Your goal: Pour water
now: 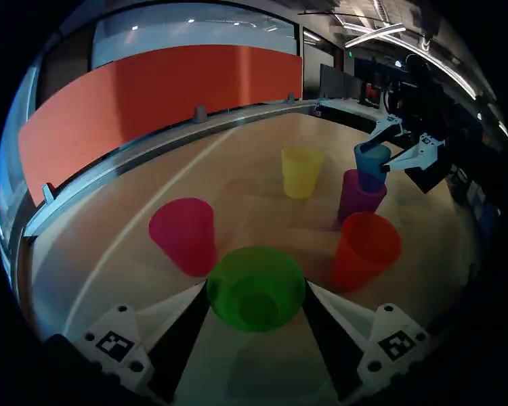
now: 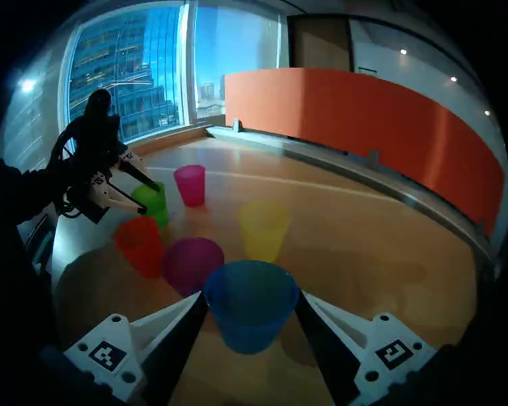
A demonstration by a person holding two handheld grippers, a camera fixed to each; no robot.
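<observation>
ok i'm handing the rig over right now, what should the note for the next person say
Left gripper: shut on the green cup, which is upright.
Right gripper: shut on the blue cup, also upright, close to the purple cup.
On the wooden table: the pink cup, yellow cup, purple cup and red cup stand upright, none of them gripped.
Done: one cup gripped in each gripper.
Left: the pour itself. Neither held cup is tilted. I cannot tell whether any cup holds water, so check before tipping.
</observation>
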